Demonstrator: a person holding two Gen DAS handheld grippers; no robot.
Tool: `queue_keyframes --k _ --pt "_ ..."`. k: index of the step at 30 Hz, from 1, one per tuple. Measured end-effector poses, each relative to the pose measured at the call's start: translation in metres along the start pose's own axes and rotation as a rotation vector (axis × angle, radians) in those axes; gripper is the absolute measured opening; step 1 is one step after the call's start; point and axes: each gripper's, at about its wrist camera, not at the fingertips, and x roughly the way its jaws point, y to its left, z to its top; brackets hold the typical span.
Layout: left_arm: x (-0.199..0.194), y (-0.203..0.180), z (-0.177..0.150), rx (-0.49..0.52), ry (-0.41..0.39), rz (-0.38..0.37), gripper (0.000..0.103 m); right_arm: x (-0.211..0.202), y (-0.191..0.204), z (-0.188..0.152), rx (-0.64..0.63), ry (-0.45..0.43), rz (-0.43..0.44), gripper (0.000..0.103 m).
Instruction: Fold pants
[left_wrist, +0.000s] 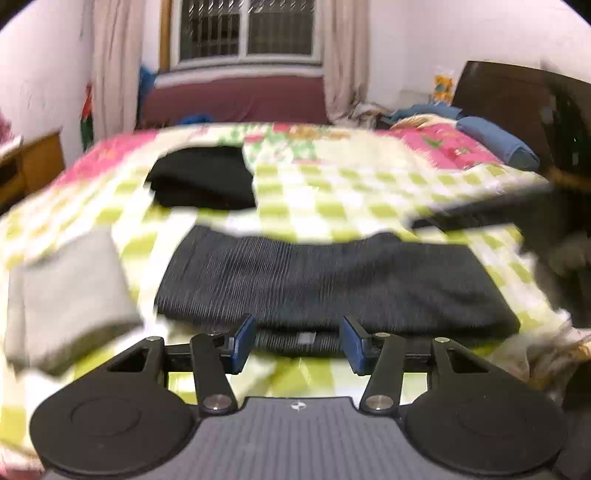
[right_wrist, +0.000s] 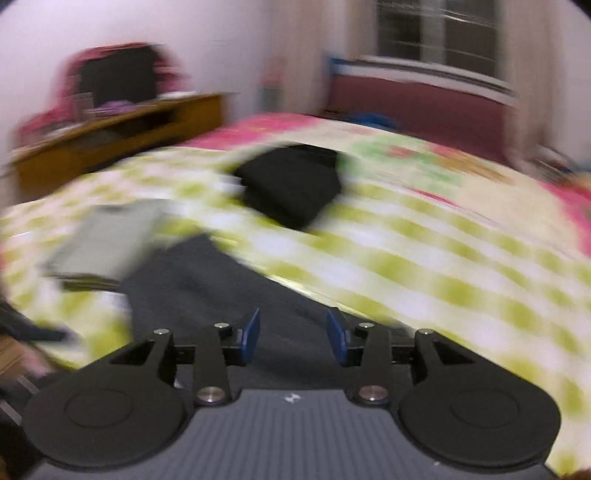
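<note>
I read this as the end of a fold: the dark ribbed pants (left_wrist: 332, 280) lie doubled into a flat rectangle on the green-checked bedspread (left_wrist: 332, 192), just past my left gripper (left_wrist: 299, 345). Its jaws stand apart, holding nothing, with the near folded edge of the pants showing in the gap between the blue pads (left_wrist: 245, 341). My right gripper (right_wrist: 293, 338) is likewise released and empty, hanging over dark cloth of the same pants (right_wrist: 221, 295).

Next, I judge, comes either one more fold across the width or carrying the bundle to the others. Either way both grippers need to pinch the near edge through all layers, so the stack does not slide apart.

The left view gives the pants' whole outline, with a folded grey garment (left_wrist: 70, 291) at 9 o'clock of them and a folded black one (left_wrist: 203, 181) at 11 o'clock. The right view, heavily smeared, adds a wooden desk (right_wrist: 118, 136) at its 10 o'clock.
</note>
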Motion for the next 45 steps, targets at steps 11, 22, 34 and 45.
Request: queue_keyframes --k 11,22,34,45 --pt "0.114 -0.037 0.015 0.182 0.202 0.03 0.071 0.009 -0.142 -0.088 0.59 0.108 -0.032 0.045" --pt "0.116 -0.055 0.007 0.225 0.271 0.083 0.072 0.021 -0.163 -0.112 0.843 0.137 0.316 0.05" --pt "0.117 -0.067 0.016 0.233 0.244 0.093 0.072 0.042 -0.165 -0.12 0.887 0.169 0.424 0.049" --pt "0.118 -0.12 0.016 0.338 0.269 -0.034 0.072 -0.006 -0.211 -0.128 0.978 -0.012 0.369 0.007"
